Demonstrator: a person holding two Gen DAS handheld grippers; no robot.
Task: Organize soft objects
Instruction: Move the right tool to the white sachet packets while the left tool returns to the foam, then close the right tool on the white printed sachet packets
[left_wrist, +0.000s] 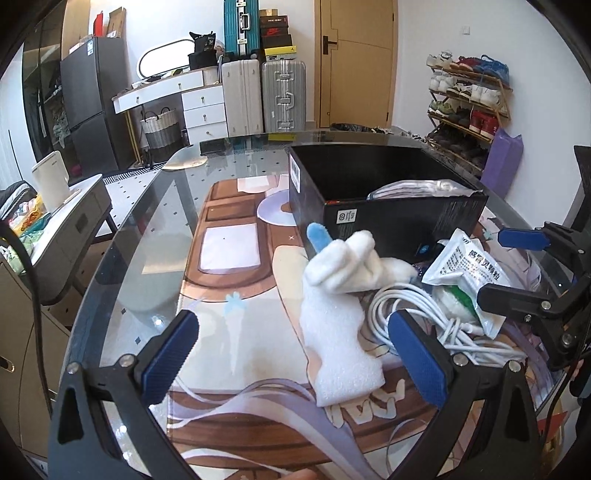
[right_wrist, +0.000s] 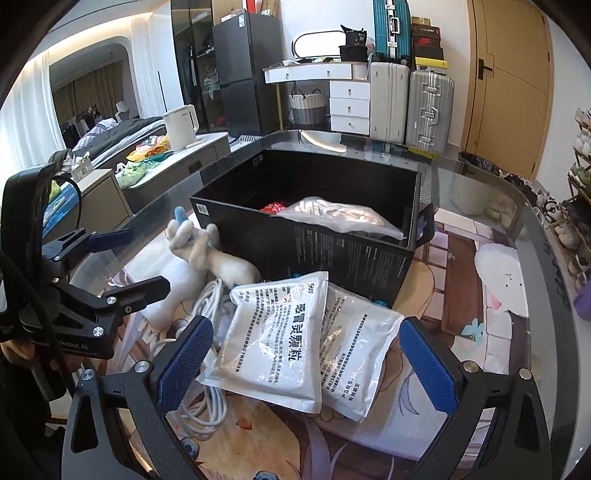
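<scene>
Inside black box (right_wrist: 332, 254), half-hidden bag (right_wrist: 343, 216), perhaps red packet (right_wrist: 272, 207), both fingers wide.

The glass table (left_wrist: 122, 236) was glossy; the black box (right_wrist: 332, 254) looked matt cardboard. Two medicine pouches (right_wrist: 280, 339) were shiny plastic, the white toy (left_wrist: 343, 266) fuzzy plush, the foam sheet (left_wrist: 340, 350) pebbly.

We see a bright, daylit room; the clear glass tabletop (left_wrist: 155, 206) reflects pale glare. Fisheye lenses bend straight edges, black vignettes fill corners, and both views stay mostly sharp.
</scene>
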